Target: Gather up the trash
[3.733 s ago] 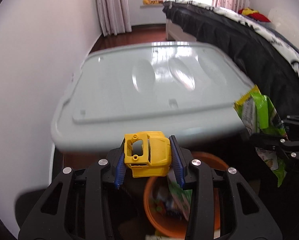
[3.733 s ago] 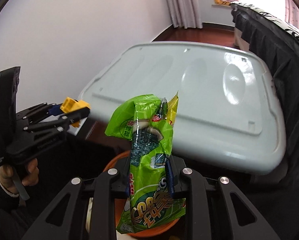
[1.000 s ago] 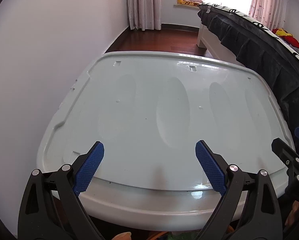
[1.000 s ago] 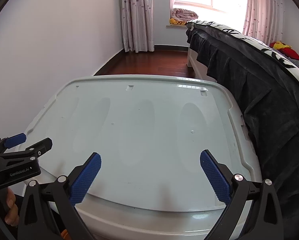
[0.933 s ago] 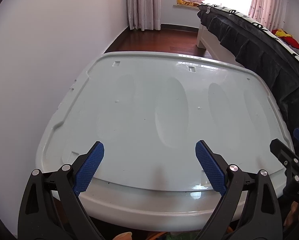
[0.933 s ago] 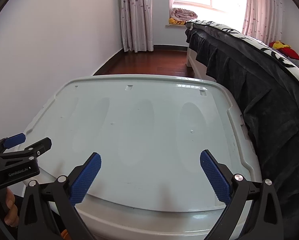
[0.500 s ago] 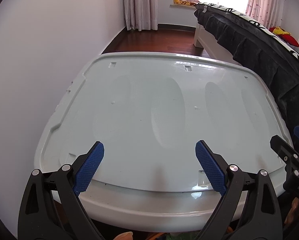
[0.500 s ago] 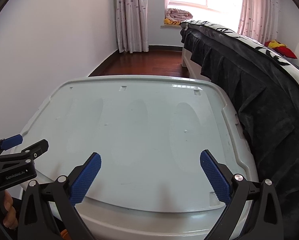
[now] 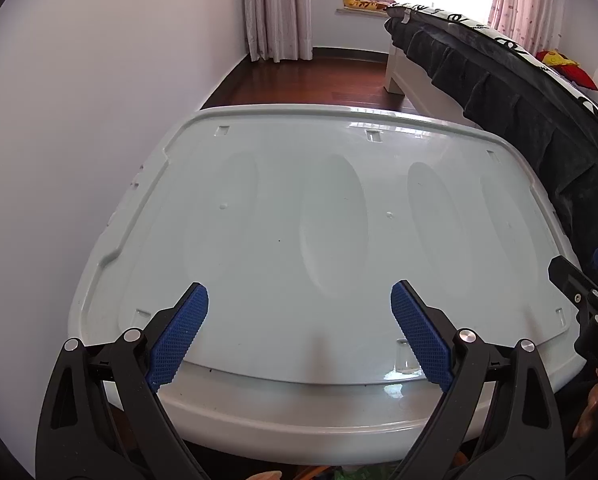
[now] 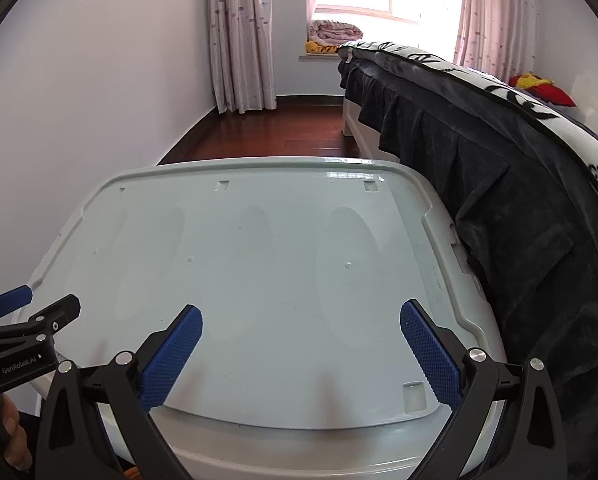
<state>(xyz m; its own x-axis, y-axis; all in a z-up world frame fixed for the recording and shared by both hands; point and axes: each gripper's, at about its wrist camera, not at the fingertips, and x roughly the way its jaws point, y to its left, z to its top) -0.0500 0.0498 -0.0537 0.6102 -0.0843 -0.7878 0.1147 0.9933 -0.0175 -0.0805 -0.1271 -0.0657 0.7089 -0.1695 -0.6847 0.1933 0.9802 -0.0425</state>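
Grey-white table (image 9: pixel 319 220) showing no trash left; left claw (image 9: pixel 299 336) and right claw (image 10: pixel 301 354) hovering wide, holding nothing; collecting looking done.

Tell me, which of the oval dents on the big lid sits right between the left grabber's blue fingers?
On the pale lid, it is the second oval dent from the left, straight ahead of the open left gripper. The other dents lie off to either side.

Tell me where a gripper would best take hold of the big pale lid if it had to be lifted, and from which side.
Probably the near front lip of the pale lid. It overhangs toward the camera as a thin rim, so one finger could go over it and one under. The left gripper, open, already faces that edge. The flat top with shallow oval hollows offers nothing to pinch.
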